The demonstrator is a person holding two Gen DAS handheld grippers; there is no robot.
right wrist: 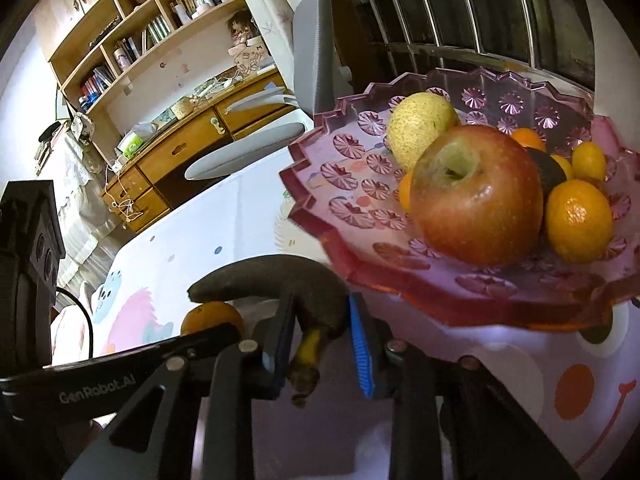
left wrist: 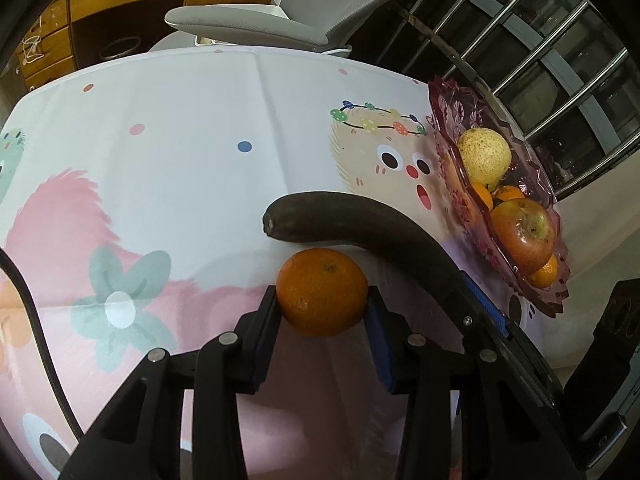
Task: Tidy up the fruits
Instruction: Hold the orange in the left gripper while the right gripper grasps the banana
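Note:
My left gripper (left wrist: 322, 300) is shut on an orange (left wrist: 322, 292), held above the cartoon tablecloth (left wrist: 180, 140). My right gripper (right wrist: 320, 332) is shut on a blackened banana (right wrist: 272, 276) near its stem end; the banana also shows in the left wrist view (left wrist: 360, 220), arching just over the orange. The orange also shows in the right wrist view (right wrist: 212, 318), under the banana's tip. A pink glass fruit bowl (right wrist: 344, 184) holds a red apple (right wrist: 476, 196), a yellow pear (right wrist: 420, 128) and several small oranges (right wrist: 578, 220). The bowl (left wrist: 448, 148) lies right of both grippers.
A grey office chair (left wrist: 260, 20) stands behind the table's far edge. Wooden drawers and bookshelves (right wrist: 160, 60) lie beyond it. A metal window grille (left wrist: 540, 40) runs along the right side behind the bowl. The table's right edge is just past the bowl.

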